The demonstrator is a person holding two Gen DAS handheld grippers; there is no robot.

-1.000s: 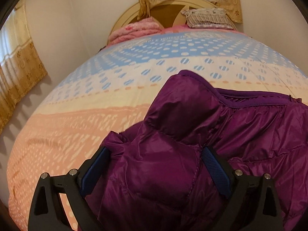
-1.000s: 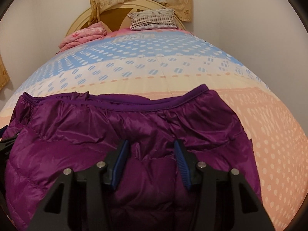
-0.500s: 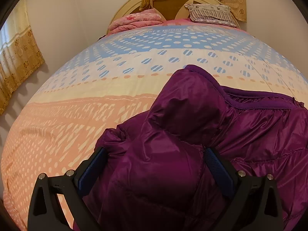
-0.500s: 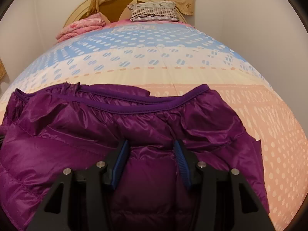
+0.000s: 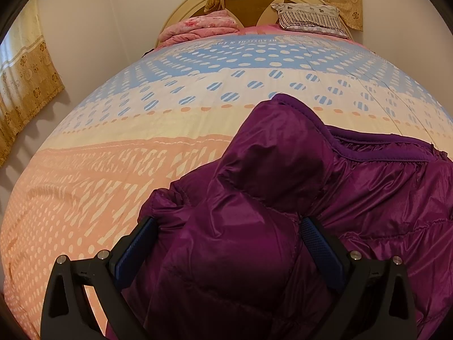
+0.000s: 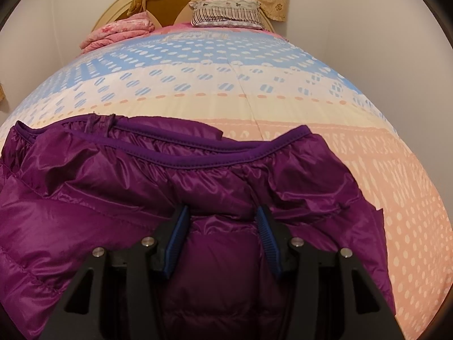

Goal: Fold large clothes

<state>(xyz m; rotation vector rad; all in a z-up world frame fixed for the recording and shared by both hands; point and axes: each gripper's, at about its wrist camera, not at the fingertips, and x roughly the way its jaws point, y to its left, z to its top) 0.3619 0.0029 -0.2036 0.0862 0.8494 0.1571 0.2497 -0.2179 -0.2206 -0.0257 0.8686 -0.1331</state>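
The purple jacket (image 6: 119, 198) lay on the bed (image 6: 226, 90), its long axis running sideways across both views, the trimmed edge turned toward the pillow (image 6: 226, 14) end. A bunched fold filled the left claw (image 5: 226, 226), whose blue pads (image 5: 320, 243) pressed it on both sides, so it was grasping the jacket (image 5: 382, 192). The right claw (image 6: 223, 221) likewise pinched a puffy fold (pads against fabric), the rest spreading ahead and left.

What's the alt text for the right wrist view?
The right gripper pinches a bunched fold of a purple puffer jacket lying on a bed with a dotted blue, cream and peach cover; a pillow sits by the headboard.
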